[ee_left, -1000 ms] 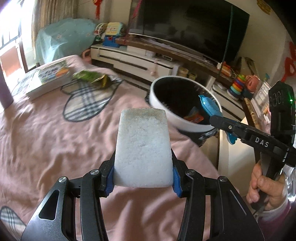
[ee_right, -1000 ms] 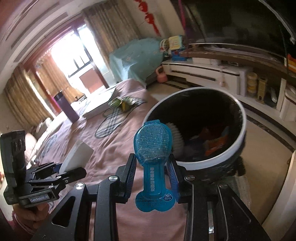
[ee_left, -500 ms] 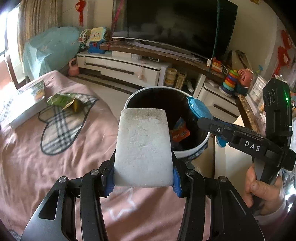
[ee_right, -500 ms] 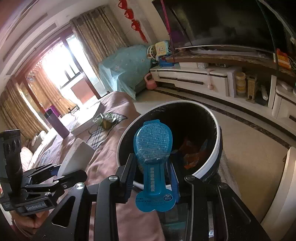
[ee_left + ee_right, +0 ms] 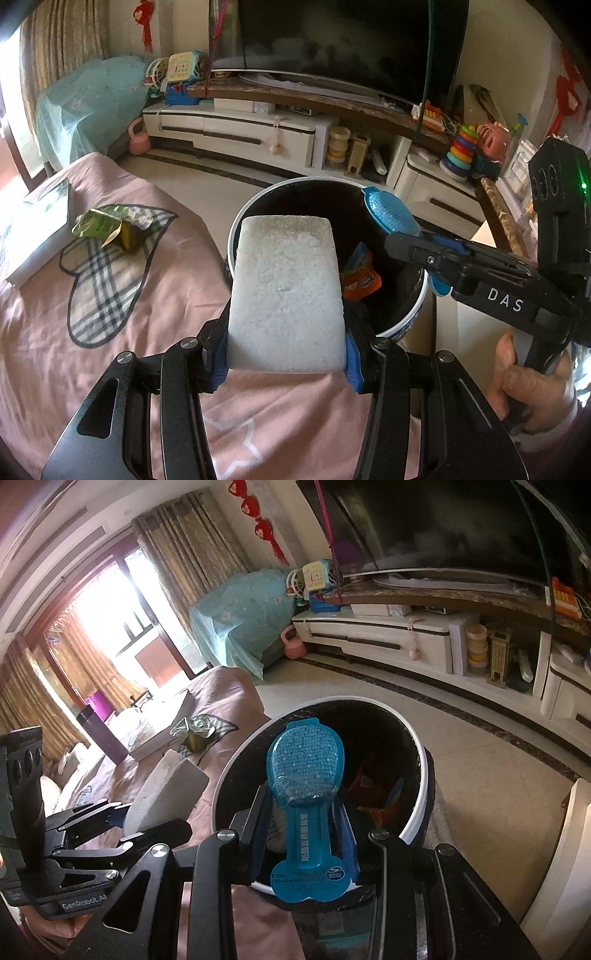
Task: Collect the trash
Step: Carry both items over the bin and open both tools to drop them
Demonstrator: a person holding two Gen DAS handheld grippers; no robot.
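Note:
My left gripper is shut on a white foam block, held at the near rim of the black trash bin with a white rim. My right gripper is shut on a blue plastic spoon-shaped package, held over the bin's opening. The right gripper with the blue package shows at the right in the left wrist view; the foam block shows at the left in the right wrist view. Orange wrappers lie inside the bin. A crumpled green wrapper lies on the pink cover.
A pink cover with a plaid patch lies under my grippers. A white book lies at the left, a purple bottle behind it. A TV cabinet with toys stands across the tiled floor.
Both grippers have moved forward toward the bin with their loads. The blue package now hangs over the opening and the foam block has reached the bin's near rim.

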